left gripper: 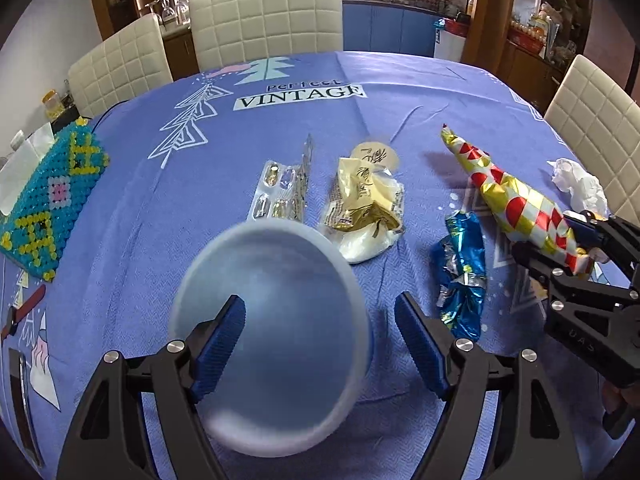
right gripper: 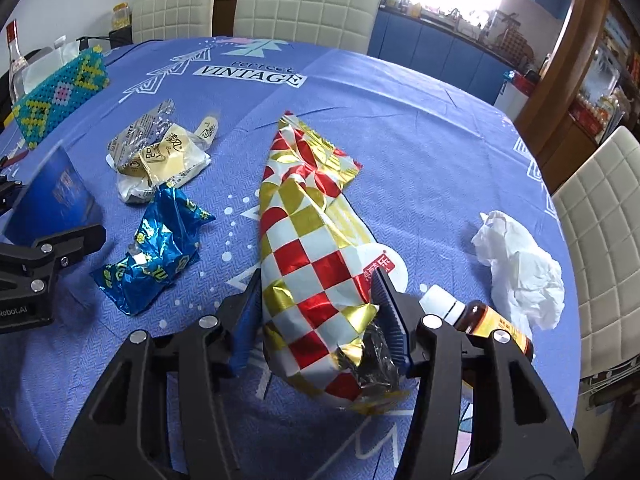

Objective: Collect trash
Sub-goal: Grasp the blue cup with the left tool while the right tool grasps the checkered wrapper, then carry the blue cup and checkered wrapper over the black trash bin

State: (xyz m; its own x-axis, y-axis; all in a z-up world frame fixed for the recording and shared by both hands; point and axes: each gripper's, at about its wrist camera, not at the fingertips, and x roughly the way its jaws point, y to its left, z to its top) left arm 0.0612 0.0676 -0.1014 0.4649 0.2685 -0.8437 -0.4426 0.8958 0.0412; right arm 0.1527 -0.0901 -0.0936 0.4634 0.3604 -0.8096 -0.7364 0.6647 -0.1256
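Note:
My left gripper (left gripper: 320,340) holds a blue cup (left gripper: 268,340) by its rim: one finger is inside the cup, the other outside its wall. My right gripper (right gripper: 316,320) is shut on the near end of a red, gold and white checkered wrapper (right gripper: 312,240), also seen in the left wrist view (left gripper: 516,204). A crumpled blue foil wrapper (right gripper: 156,244) lies left of it. A gold and cream wrapper (right gripper: 160,156) lies farther back. A white crumpled tissue (right gripper: 524,268) lies to the right. A blister pack (left gripper: 280,192) lies behind the cup.
A brown bottle with a white cap (right gripper: 476,316) lies by my right gripper. A beaded blue and yellow box (left gripper: 48,196) stands at the table's left. Cream chairs (left gripper: 264,20) surround the blue tablecloth (left gripper: 400,92). A phone (left gripper: 24,400) lies at the left edge.

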